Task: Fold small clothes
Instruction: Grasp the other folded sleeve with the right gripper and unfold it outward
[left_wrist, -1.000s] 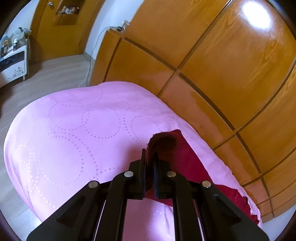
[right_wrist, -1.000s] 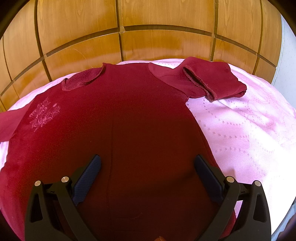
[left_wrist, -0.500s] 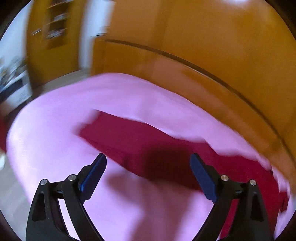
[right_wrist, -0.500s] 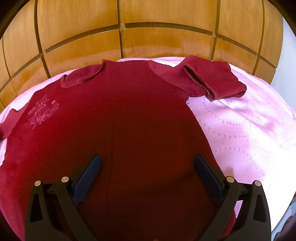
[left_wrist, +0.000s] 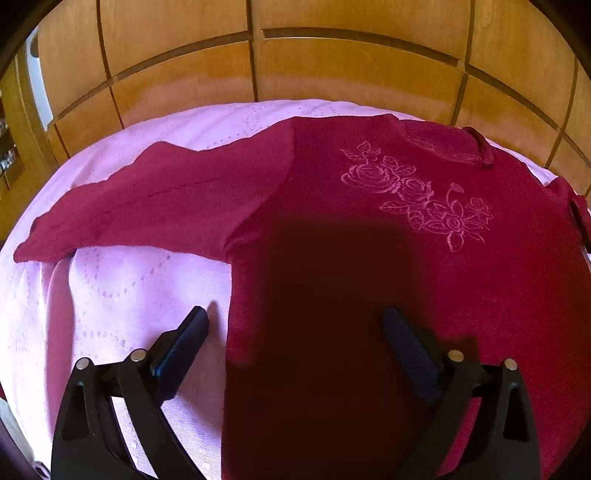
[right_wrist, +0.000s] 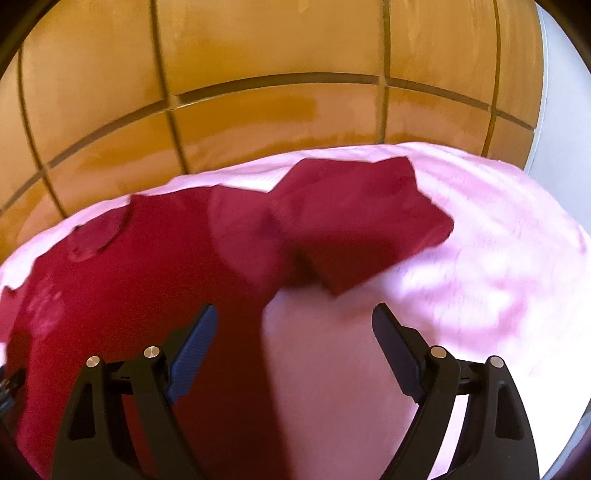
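A dark red long-sleeved top (left_wrist: 351, 236) with a pink rose print (left_wrist: 417, 192) lies flat on the pink bed cover (left_wrist: 122, 295). Its left sleeve (left_wrist: 147, 206) is stretched out straight. My left gripper (left_wrist: 295, 321) is open and empty above the top's left side edge. In the right wrist view the top (right_wrist: 140, 295) lies at the left and its right sleeve (right_wrist: 354, 229) is folded back on itself in a crumpled heap. My right gripper (right_wrist: 293, 317) is open and empty, just short of that sleeve.
A wooden panelled wardrobe (left_wrist: 295, 55) stands right behind the bed, also in the right wrist view (right_wrist: 258, 92). A white wall (right_wrist: 561, 110) is at the far right. Bare pink bed cover (right_wrist: 480, 277) lies right of the top.
My left gripper let go of the left sleeve cuff, opened, and swung round over the top's body. The sleeve now lies flat. My right gripper moved right towards the folded right sleeve.
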